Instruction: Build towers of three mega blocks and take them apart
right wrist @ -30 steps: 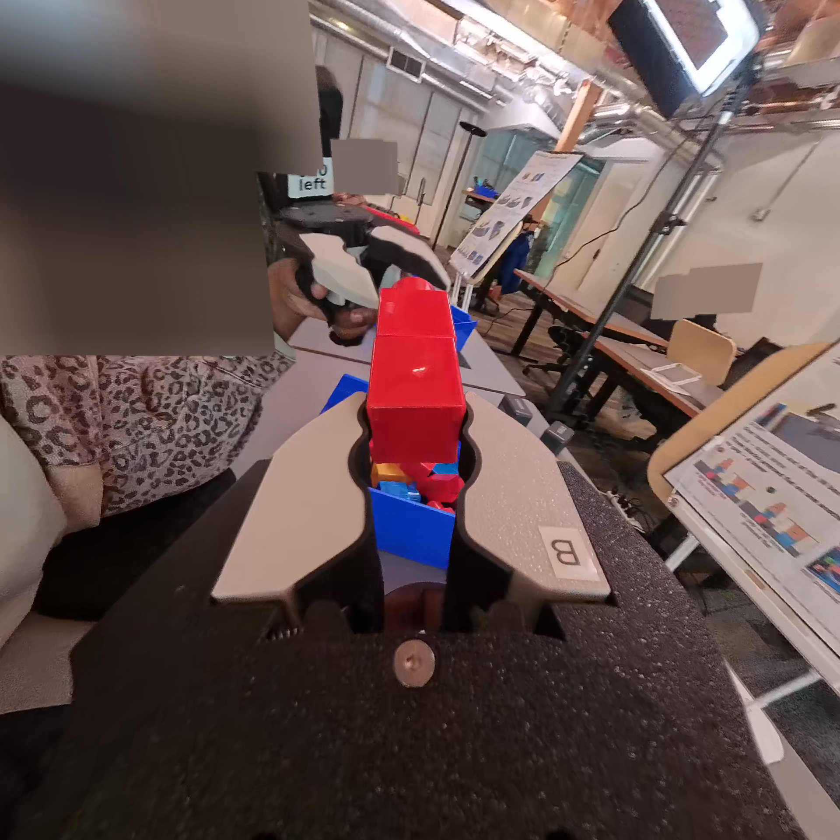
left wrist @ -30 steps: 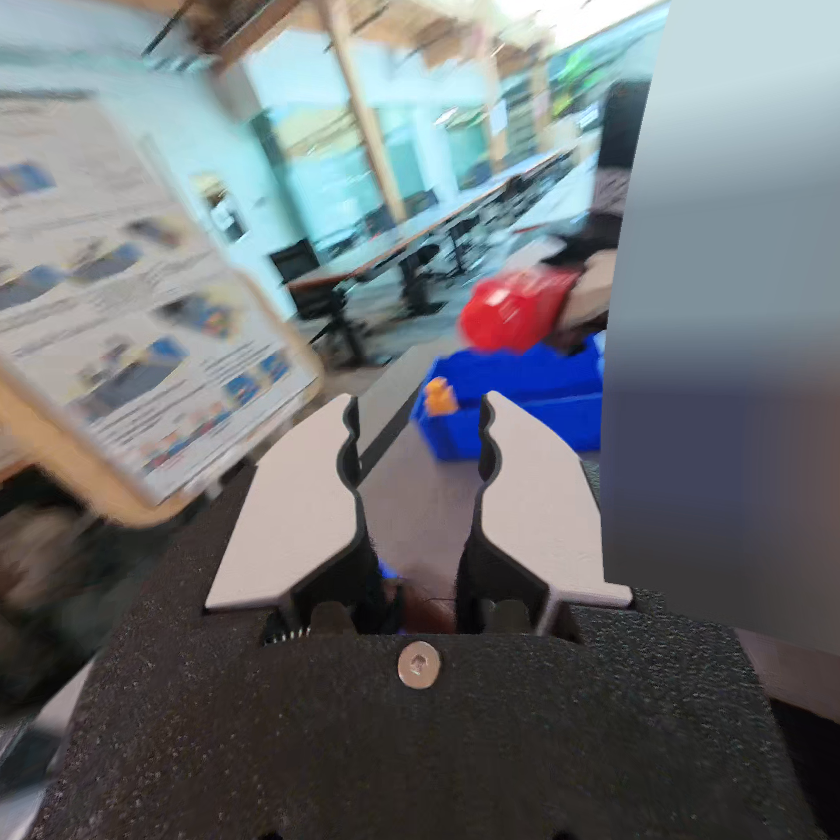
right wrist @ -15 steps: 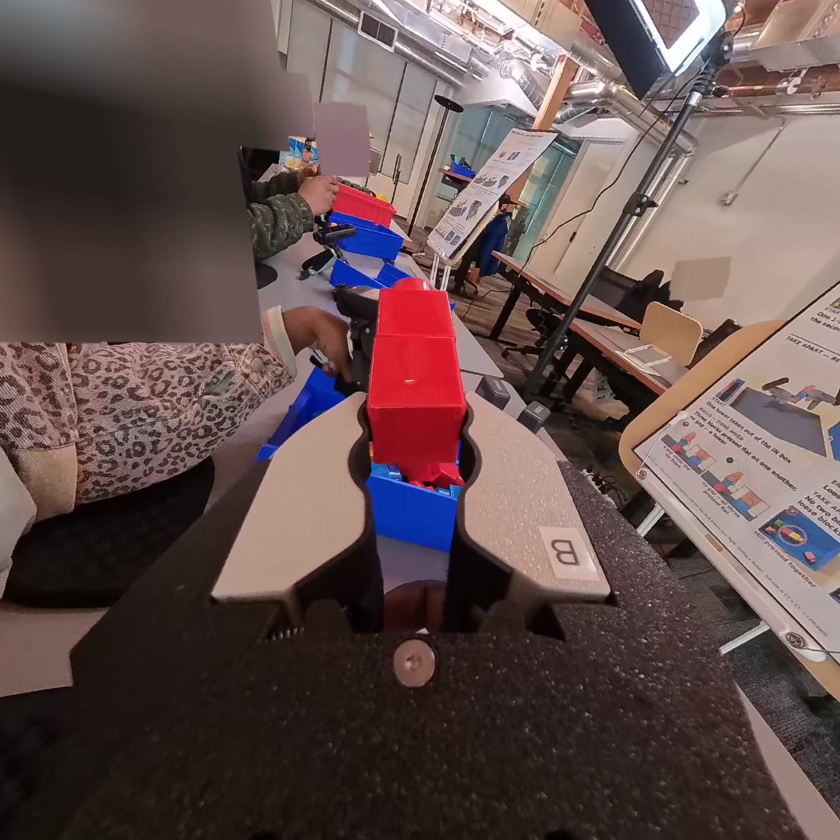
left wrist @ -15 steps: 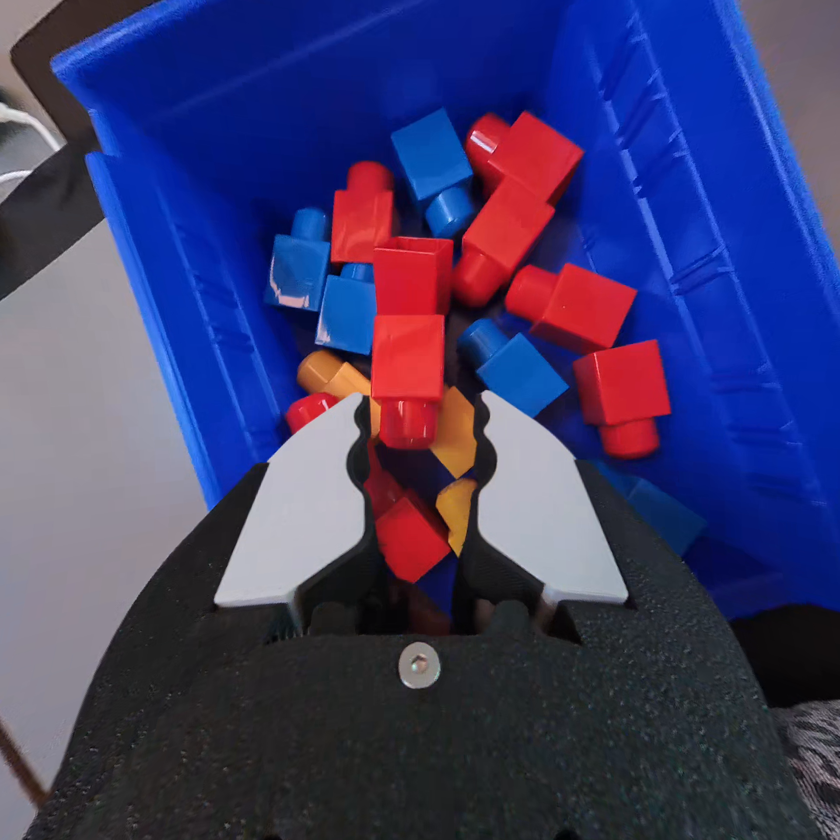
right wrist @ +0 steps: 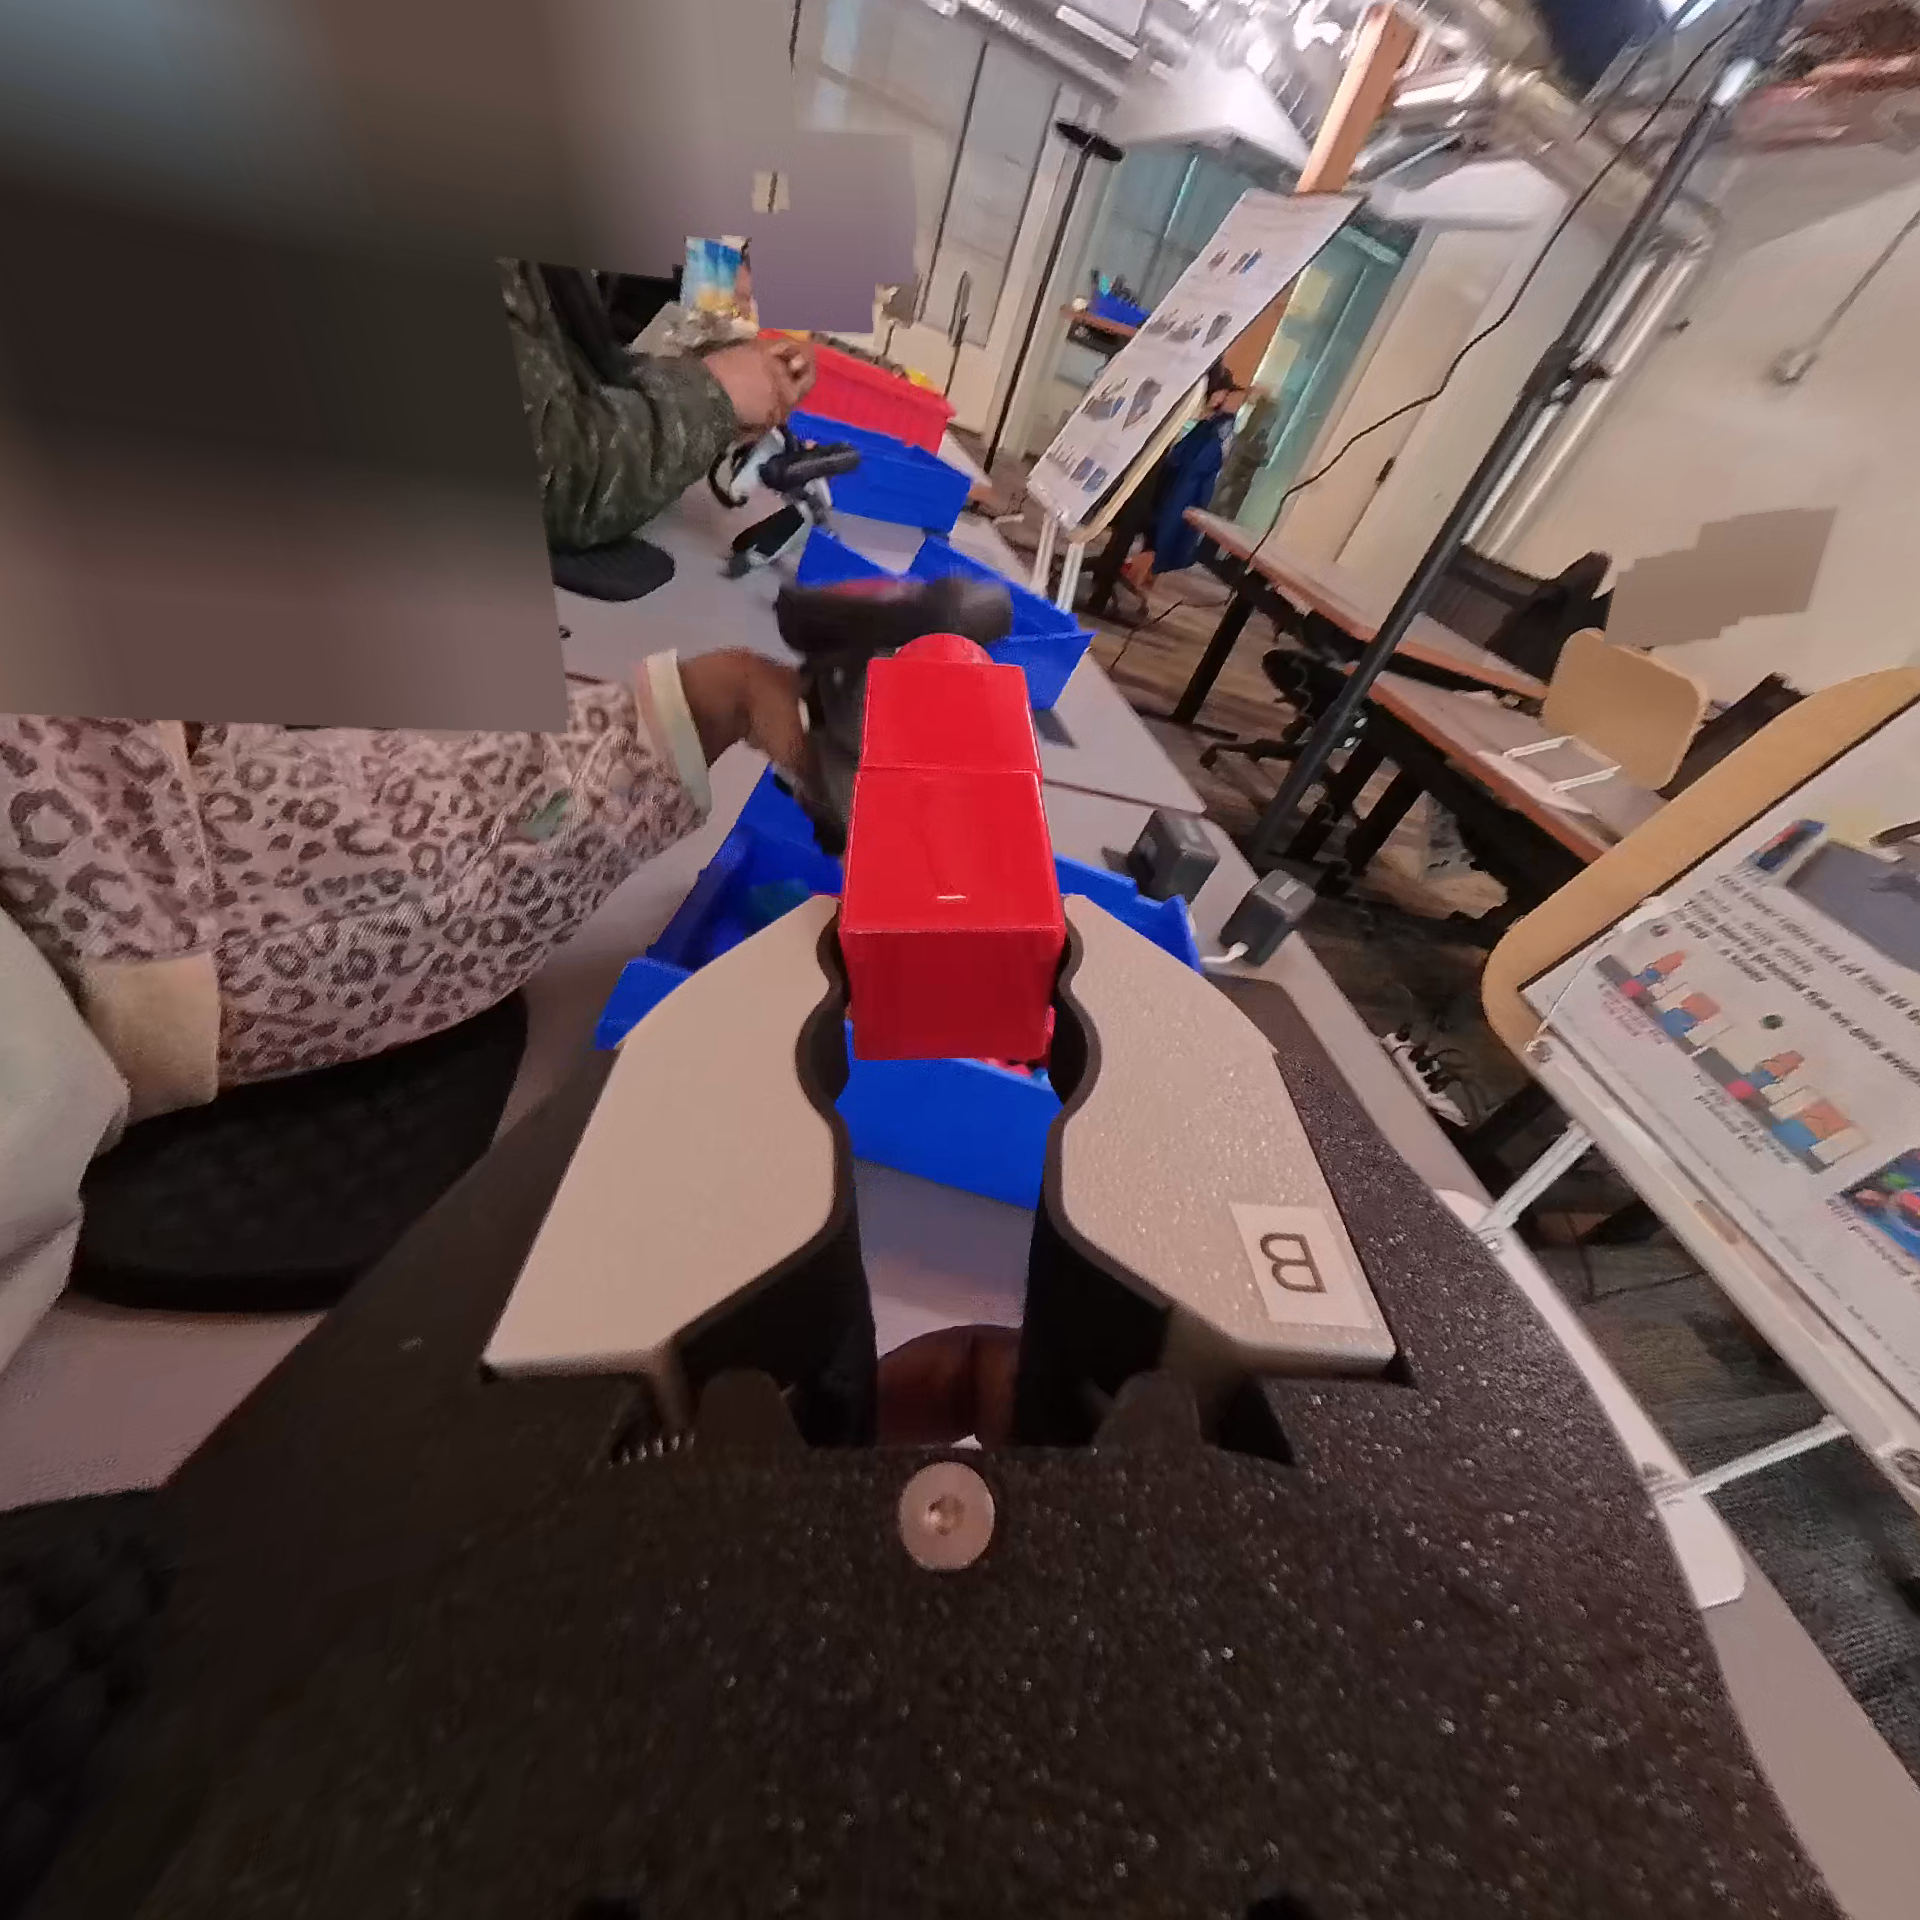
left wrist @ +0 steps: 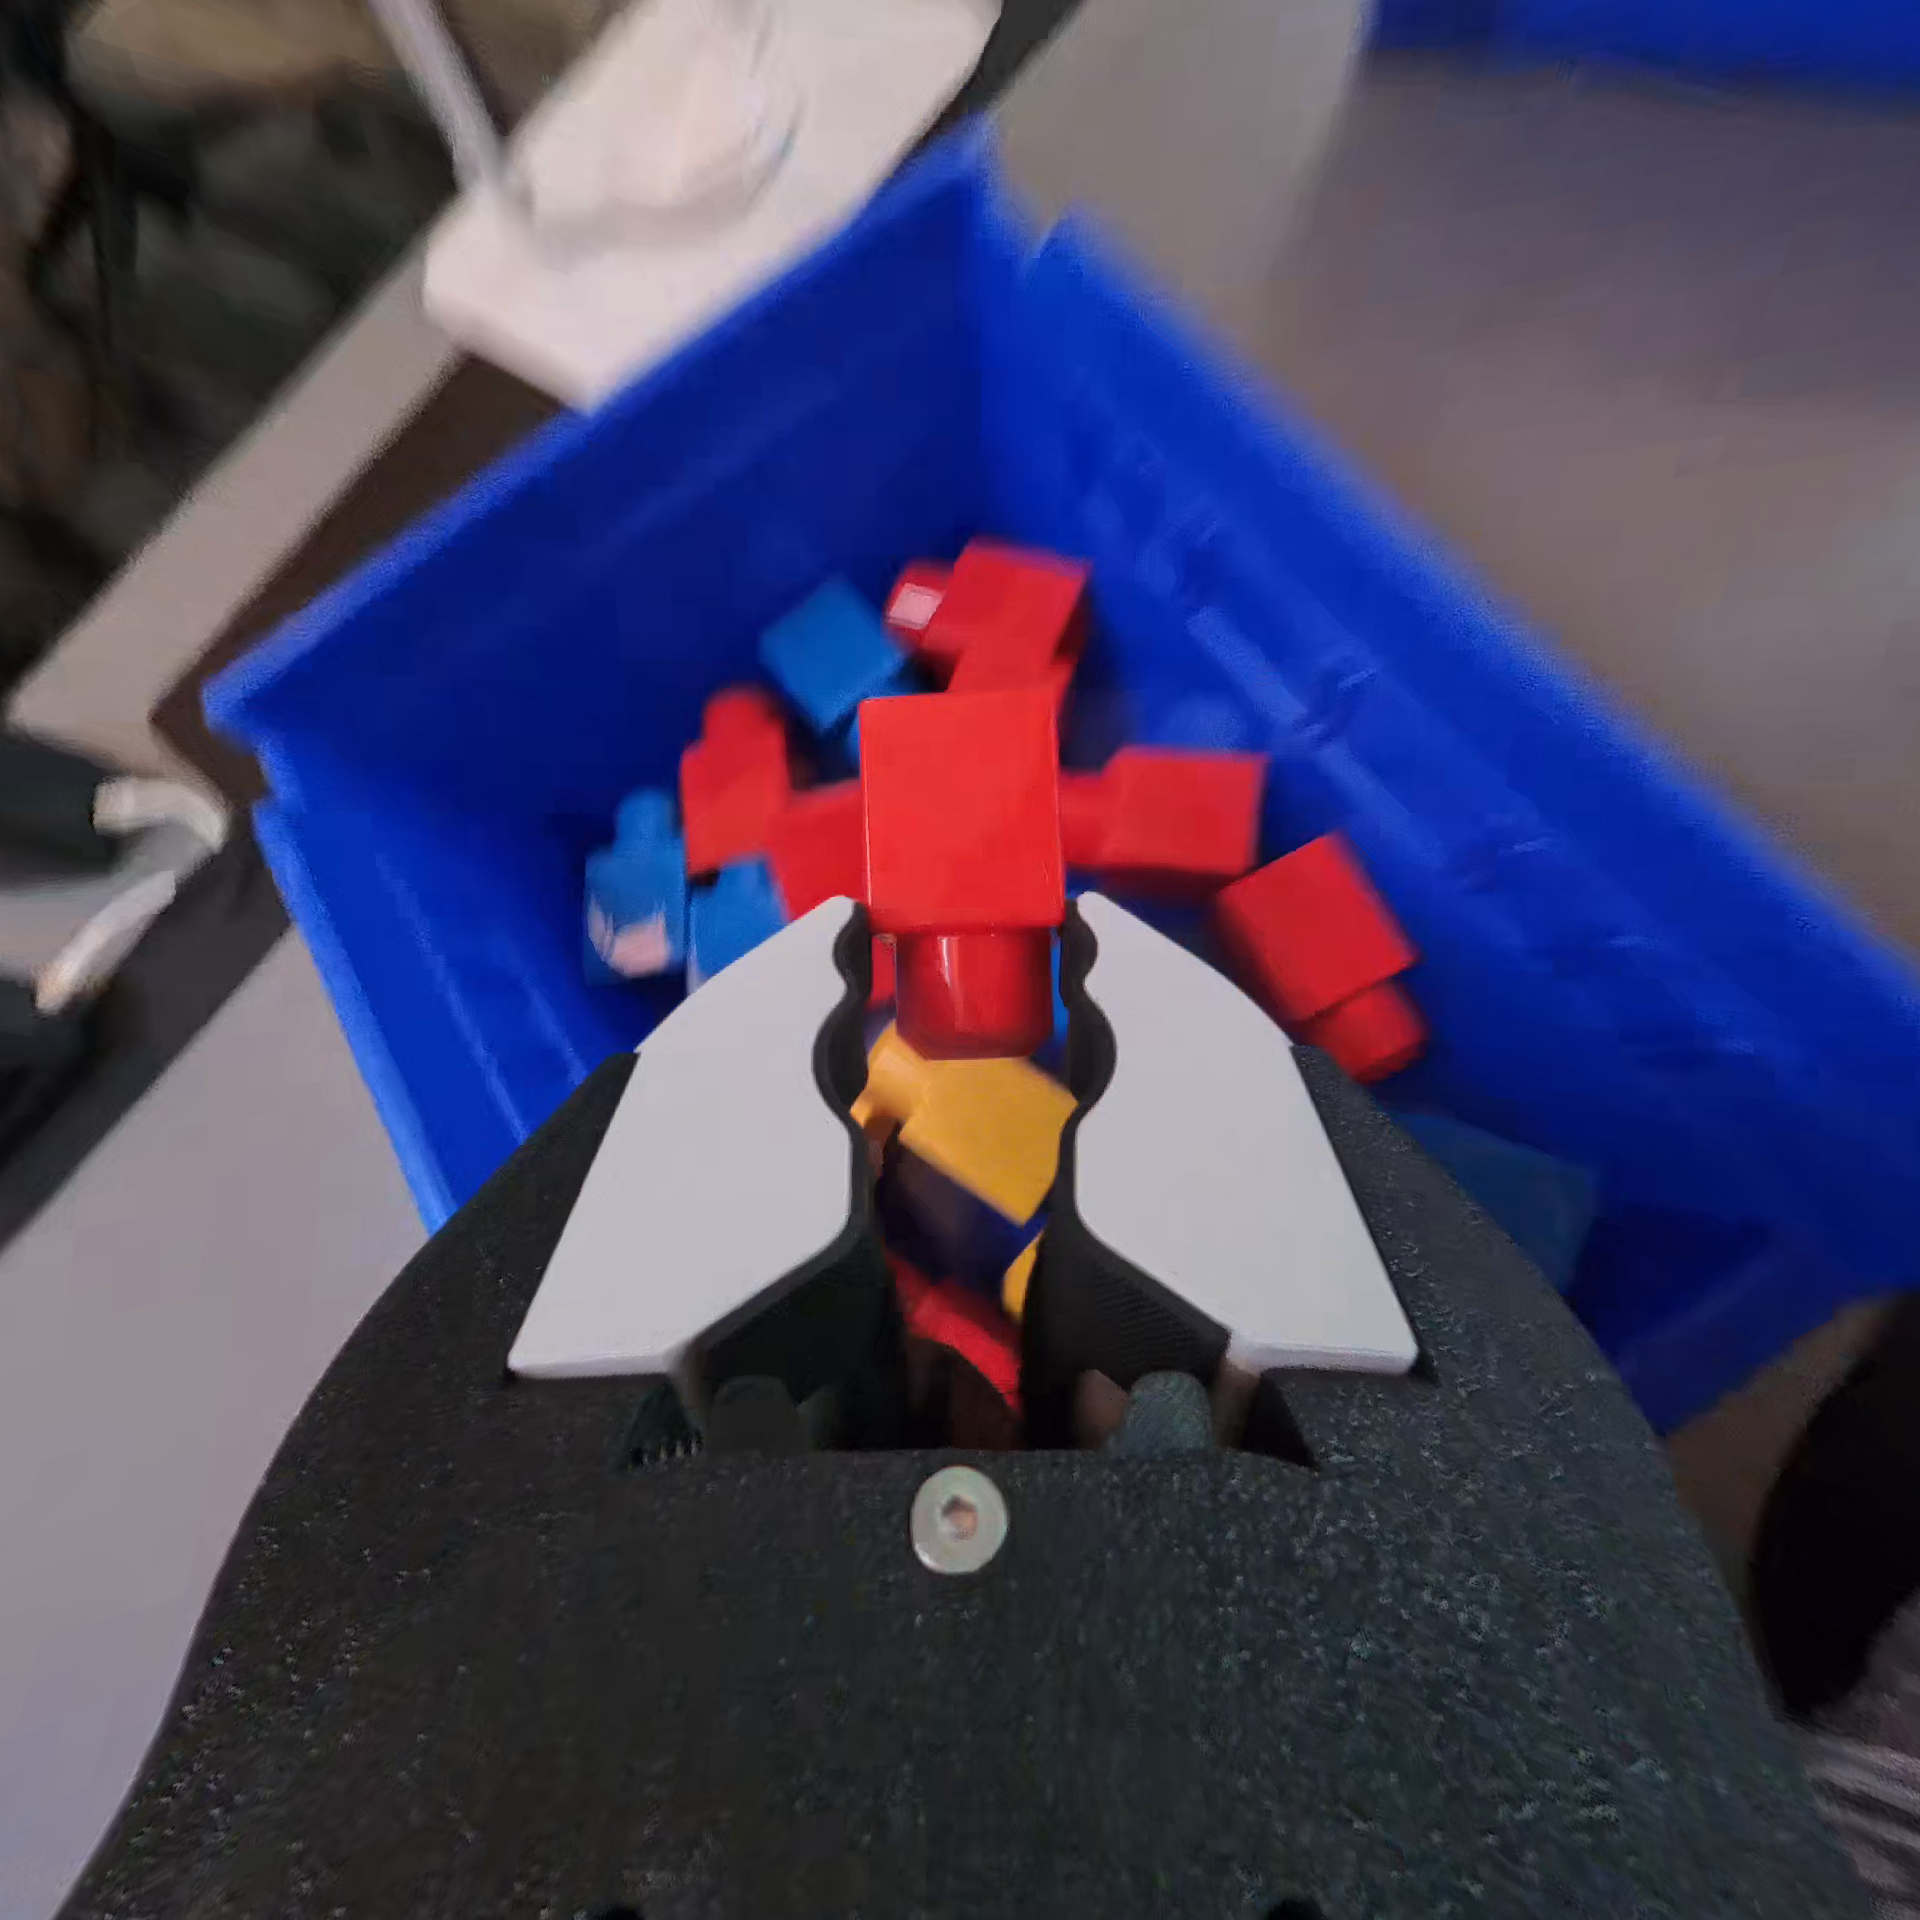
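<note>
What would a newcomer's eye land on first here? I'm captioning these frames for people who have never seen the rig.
First, the two stacked red blocks, clamped at the lower one between the right gripper fingers, above the table. Next, the blue bin under the left gripper, full of loose red, blue and orange blocks, with a single red block at the fingertips, stud toward the camera.

Red block [left wrist: 961, 810], frame centre: glossy smooth plastic. Blue bin [left wrist: 1299, 582], upper right: smooth moulded plastic, ribbed walls. Left gripper [left wrist: 961, 977] fingers [left wrist: 717, 1164]: matt grey, fine-grained; body rough black with a metal screw. Sleeve [right wrist: 312, 831], left of frame: soft patterned cloth. Poster board [right wrist: 1704, 935], right edge: wood, with paper sheet.
</note>
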